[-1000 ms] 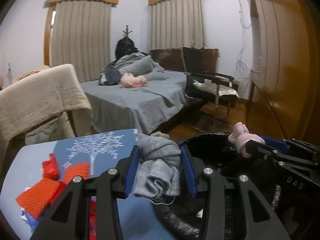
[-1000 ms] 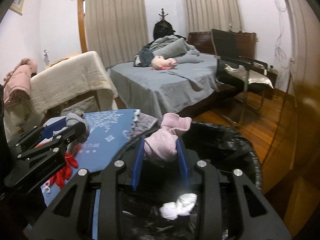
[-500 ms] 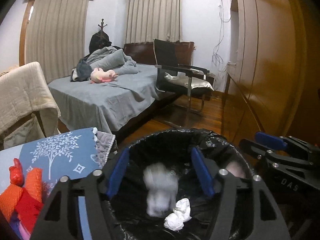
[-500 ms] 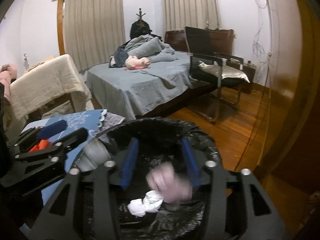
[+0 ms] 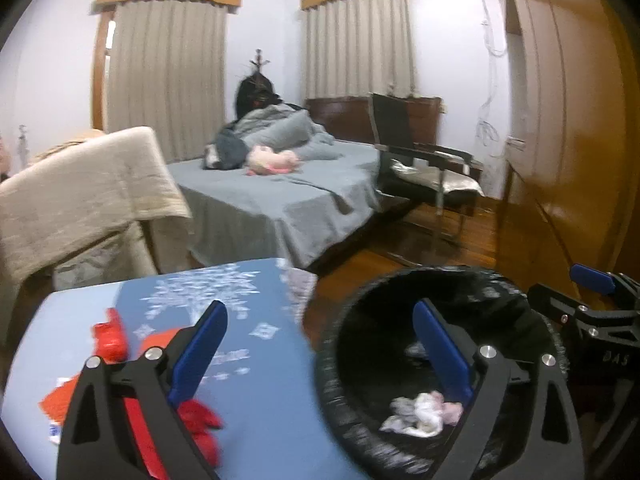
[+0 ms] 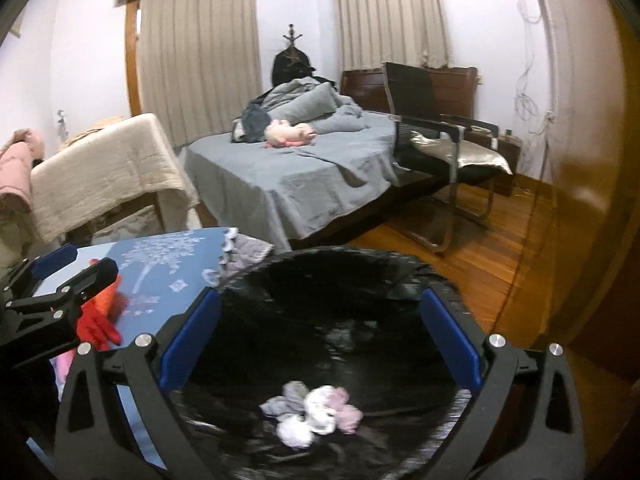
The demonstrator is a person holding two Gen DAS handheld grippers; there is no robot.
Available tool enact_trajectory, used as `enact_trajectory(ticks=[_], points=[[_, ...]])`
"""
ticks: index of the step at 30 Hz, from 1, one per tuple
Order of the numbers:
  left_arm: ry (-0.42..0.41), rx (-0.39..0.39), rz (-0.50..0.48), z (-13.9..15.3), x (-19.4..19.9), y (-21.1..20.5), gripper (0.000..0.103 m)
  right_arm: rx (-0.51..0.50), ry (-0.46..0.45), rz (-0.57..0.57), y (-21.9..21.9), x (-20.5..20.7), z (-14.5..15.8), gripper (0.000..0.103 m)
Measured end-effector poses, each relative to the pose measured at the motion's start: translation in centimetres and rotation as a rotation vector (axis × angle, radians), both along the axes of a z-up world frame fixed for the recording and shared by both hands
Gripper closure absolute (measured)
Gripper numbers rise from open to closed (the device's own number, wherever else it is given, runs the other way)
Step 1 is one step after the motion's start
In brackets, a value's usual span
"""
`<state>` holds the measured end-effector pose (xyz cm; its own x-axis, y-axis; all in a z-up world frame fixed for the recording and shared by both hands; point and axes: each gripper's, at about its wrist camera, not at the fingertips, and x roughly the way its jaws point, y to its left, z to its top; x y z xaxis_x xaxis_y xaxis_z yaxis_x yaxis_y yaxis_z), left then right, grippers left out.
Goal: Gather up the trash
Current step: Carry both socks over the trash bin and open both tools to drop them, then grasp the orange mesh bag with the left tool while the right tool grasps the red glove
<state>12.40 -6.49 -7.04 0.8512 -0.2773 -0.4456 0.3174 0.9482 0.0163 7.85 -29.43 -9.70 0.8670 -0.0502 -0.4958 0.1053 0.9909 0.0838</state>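
A bin with a black liner (image 6: 340,256) stands beside the blue table. At its bottom lie a grey sock (image 6: 282,402), crumpled white paper (image 6: 320,412) and a pink sock (image 6: 346,410). My right gripper (image 6: 320,340) hangs over the bin, its jaws opening wide with nothing between them. My left gripper (image 5: 320,348) straddles the gap between the table edge and the bin's rim (image 5: 360,292); its jaws are also opening and hold nothing. The dropped pile (image 5: 420,414) shows below its right finger. Red and orange items (image 5: 110,338) lie on the table near its left finger.
The blue tablecloth (image 5: 240,300) with a white tree print covers the table on the left. Behind it stand a chair draped in a beige blanket (image 5: 88,188), a grey bed (image 6: 304,176) and a black chair (image 6: 432,128). A wooden wardrobe (image 5: 568,140) lines the right.
The left gripper let go of the grey sock and the right of the pink sock; both fell into the bin. Both jaws widened. The left view swung back toward the table.
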Motion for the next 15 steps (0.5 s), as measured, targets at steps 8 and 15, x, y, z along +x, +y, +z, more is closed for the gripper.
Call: enact_trajectory(ticks=[8,15], points=[[-0.031,0.03,0.142,0.1,-1.5,6.7,0.01,0.013,-0.003,0.123,7.1,2.5,0.7,0.006],[-0.026,0.05,0.272,-0.5,-1.6,13.2,0.01,0.027,0.006,0.211,12.5,4.4,0.6,0.006]])
